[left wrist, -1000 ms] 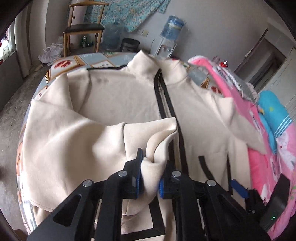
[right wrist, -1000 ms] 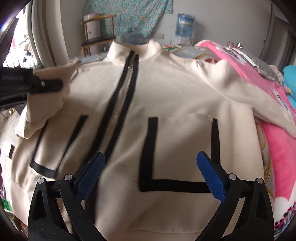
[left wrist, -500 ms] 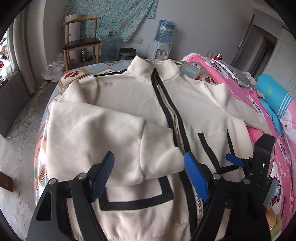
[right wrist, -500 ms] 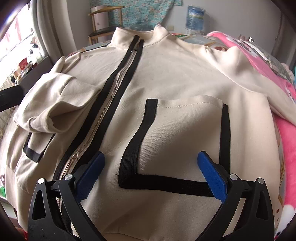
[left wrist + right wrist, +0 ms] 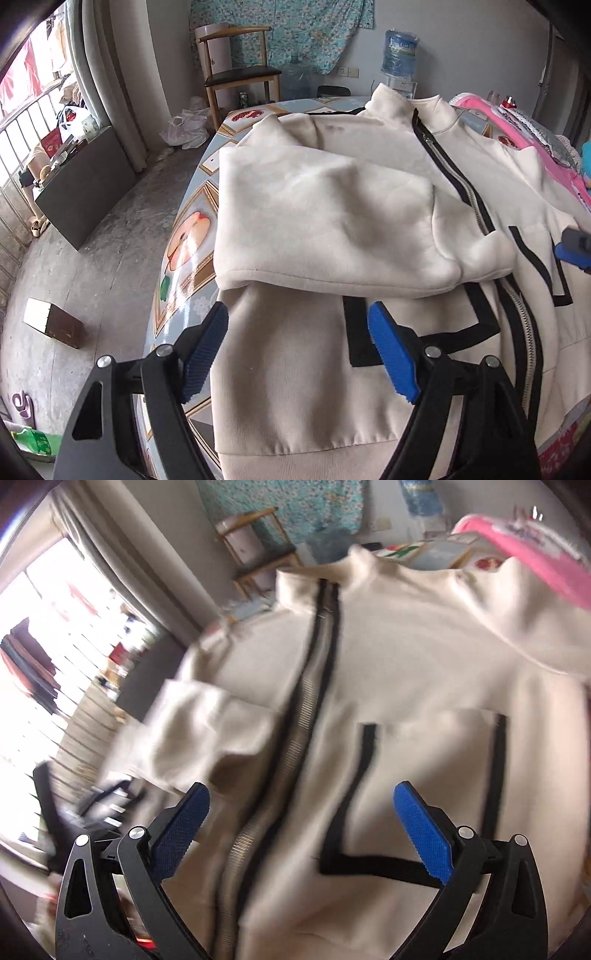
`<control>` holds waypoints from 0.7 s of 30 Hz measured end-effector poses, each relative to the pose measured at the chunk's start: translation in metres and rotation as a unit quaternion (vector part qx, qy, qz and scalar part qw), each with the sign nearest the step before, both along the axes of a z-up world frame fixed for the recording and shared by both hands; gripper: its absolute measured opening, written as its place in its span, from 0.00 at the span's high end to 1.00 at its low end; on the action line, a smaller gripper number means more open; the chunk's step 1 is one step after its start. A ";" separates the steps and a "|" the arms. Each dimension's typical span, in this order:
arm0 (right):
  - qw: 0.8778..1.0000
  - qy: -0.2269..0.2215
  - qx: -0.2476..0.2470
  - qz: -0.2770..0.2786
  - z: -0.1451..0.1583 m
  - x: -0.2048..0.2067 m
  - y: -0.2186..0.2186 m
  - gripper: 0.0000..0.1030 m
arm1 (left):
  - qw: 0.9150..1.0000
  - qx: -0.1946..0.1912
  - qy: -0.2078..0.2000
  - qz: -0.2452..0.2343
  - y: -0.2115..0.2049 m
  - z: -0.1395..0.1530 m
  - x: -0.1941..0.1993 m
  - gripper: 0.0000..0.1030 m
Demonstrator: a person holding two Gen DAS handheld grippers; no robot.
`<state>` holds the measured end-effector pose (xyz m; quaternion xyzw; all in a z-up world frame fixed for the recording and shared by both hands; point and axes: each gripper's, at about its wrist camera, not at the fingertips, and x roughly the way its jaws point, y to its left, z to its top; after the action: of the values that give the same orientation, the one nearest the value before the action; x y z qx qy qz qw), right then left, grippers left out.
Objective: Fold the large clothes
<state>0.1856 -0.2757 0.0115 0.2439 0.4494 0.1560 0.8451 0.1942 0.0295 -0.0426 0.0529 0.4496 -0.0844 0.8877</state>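
A cream zip-up jacket point(image 5: 369, 398) with black trim lies front up on a patterned table point(image 5: 184, 236). Its left sleeve point(image 5: 325, 221) is folded across the chest, cuff end near the zipper point(image 5: 476, 206). My left gripper point(image 5: 299, 354) hovers open over the jacket's lower left hem, nothing between its blue pads. In the blurred right wrist view the jacket point(image 5: 424, 657) fills the frame, and my right gripper point(image 5: 306, 834) stands open above the zipper point(image 5: 306, 716) and the black-edged pocket point(image 5: 424, 794). A blue tip of the right gripper point(image 5: 572, 251) shows at the left wrist view's right edge.
A pink blanket point(image 5: 517, 125) lies along the table's right side. A wooden chair point(image 5: 240, 77) and a water dispenser point(image 5: 400, 55) stand by the far wall. A small box point(image 5: 51, 321) sits on the concrete floor, left of the table edge.
My left gripper let go of the sleeve cuff, opened, and drew back toward the jacket's lower left. The sleeve now rests on the chest. The right gripper swung and its view blurred.
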 end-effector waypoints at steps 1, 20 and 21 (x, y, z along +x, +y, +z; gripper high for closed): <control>0.999 0.012 0.035 0.007 -0.002 0.008 0.001 0.06 | 1.000 0.000 0.007 0.001 0.000 -0.005 0.003 0.26; 0.956 0.214 0.200 0.024 -0.057 0.052 0.045 0.53 | 1.000 -0.013 0.003 -0.014 0.010 -0.022 0.006 0.25; 0.956 0.217 0.195 0.022 -0.059 0.051 0.045 0.55 | 1.000 -0.014 0.003 -0.013 0.010 -0.022 0.005 0.25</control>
<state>0.2370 -0.2303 -0.0473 0.4223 0.5876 0.2028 0.6597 0.1994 0.0399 -0.0644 0.0461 0.4507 -0.1020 0.8857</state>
